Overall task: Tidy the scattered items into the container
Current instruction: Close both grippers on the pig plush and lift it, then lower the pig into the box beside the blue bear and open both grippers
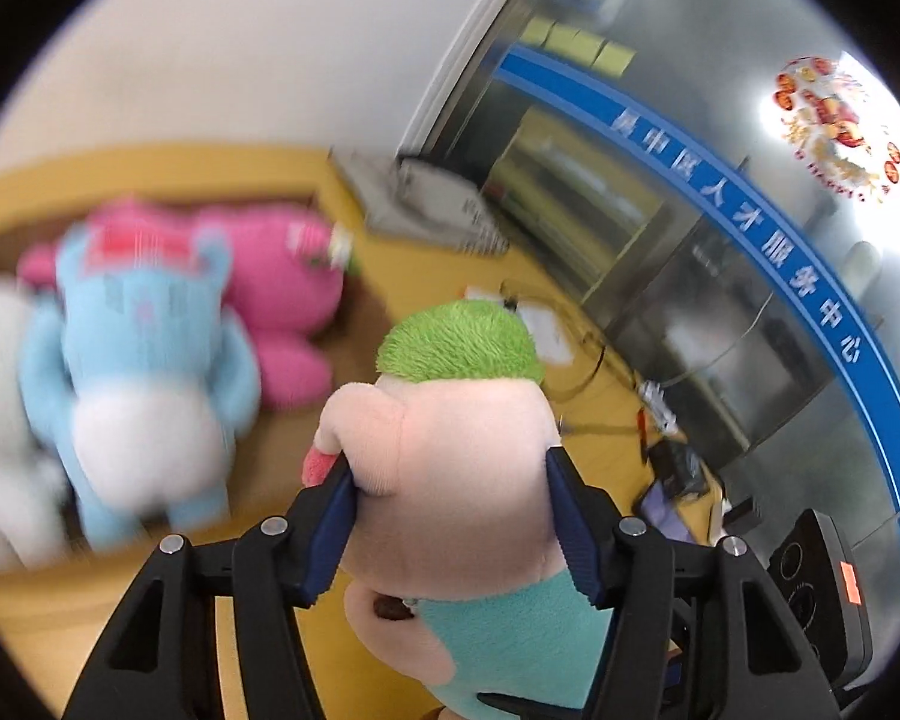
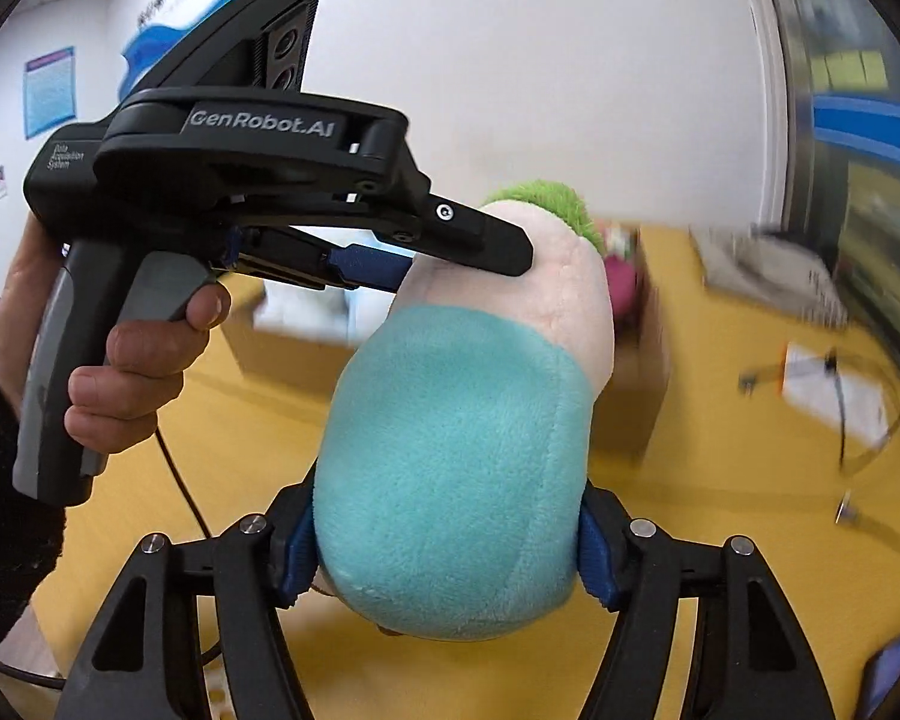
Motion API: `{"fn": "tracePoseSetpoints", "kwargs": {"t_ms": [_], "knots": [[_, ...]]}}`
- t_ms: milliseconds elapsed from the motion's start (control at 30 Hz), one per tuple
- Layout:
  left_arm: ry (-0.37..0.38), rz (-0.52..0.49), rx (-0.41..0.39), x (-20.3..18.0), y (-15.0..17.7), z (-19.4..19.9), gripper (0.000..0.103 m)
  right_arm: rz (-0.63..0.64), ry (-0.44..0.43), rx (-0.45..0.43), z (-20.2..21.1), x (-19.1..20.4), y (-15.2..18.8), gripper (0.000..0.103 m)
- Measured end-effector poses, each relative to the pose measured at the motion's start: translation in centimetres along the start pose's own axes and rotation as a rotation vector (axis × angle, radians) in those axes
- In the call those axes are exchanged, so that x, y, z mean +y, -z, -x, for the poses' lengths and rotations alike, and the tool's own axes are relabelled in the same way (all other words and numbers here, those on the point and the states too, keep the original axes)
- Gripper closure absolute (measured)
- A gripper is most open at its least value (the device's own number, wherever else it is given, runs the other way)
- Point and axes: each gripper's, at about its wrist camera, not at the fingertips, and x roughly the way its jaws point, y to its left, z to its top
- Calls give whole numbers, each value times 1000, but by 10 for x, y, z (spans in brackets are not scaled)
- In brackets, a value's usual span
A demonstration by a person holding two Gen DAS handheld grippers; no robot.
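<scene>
Both grippers clamp one green-haired plush doll (image 2: 456, 468), lifted above the yellow tabletop (image 2: 720, 480): right gripper (image 2: 450, 564) on its teal body, left gripper (image 1: 456, 516) on its pale head. Cardboard box (image 1: 366, 300) beyond already holds blue plush (image 1: 138, 348) and pink plush (image 1: 282, 288).

An office or service centre: a glass partition (image 1: 660, 228) carries a blue band with white Chinese lettering (image 1: 744, 222) and yellow sticky notes (image 1: 576, 42); posters (image 2: 48, 90) hang on the white wall, and papers (image 1: 540, 318) and cables lie on the yellow desk (image 1: 426, 276).
</scene>
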Motion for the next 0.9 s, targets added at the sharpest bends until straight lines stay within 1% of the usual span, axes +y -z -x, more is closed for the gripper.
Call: {"fn": "tracePoseSetpoints", "kwargs": {"t_ms": [100, 167, 233, 300, 400, 467, 500, 567, 600, 633, 667, 733, 833, 900], "knots": [[-44, -52, -34, -7, -51, 6, 43, 9, -2, -67, -5, -12, -37, 30], [-96, -84, -50, -11, -79, 5, 43, -7, -19, -113, -15, -26, -63, 29], [-164, -115, -58, -15, -105, 0, 43, -50, -64, -152, -26, -42, -86, 29], [-211, -146, -54, -12, -128, -13, 44, -81, -90, -183, -42, -57, -101, 29], [-245, -138, -6, 5, -149, -47, 44, -133, -124, -195, -75, -83, -109, 29], [-267, -116, 51, 25, -151, -81, 44, -181, -149, -169, -100, -101, -105, 29], [-279, -99, 88, 38, -147, -99, 44, -215, -163, -142, -115, -107, -99, 28], [-283, -58, 169, 63, -134, -136, 44, -283, -186, -58, -145, -120, -79, 28], [-271, -42, 208, 73, -123, -151, 44, -306, -190, -11, -157, -124, -69, 27], [-241, -35, 236, 80, -112, -163, 43, -320, -186, 43, -167, -126, -58, 25], [-221, -45, 247, 82, -105, -169, 43, -320, -175, 85, -173, -131, -49, 21], [-217, -73, 245, 81, -97, -170, 41, -269, -154, 108, -169, -132, -40, 21], [-226, -84, 270, 81, -90, -178, 41, -244, -128, 159, -154, -131, -46, 12], [-227, -89, 272, 79, -86, -180, 41, -187, -78, 159, -134, -129, -52, 10]]}}
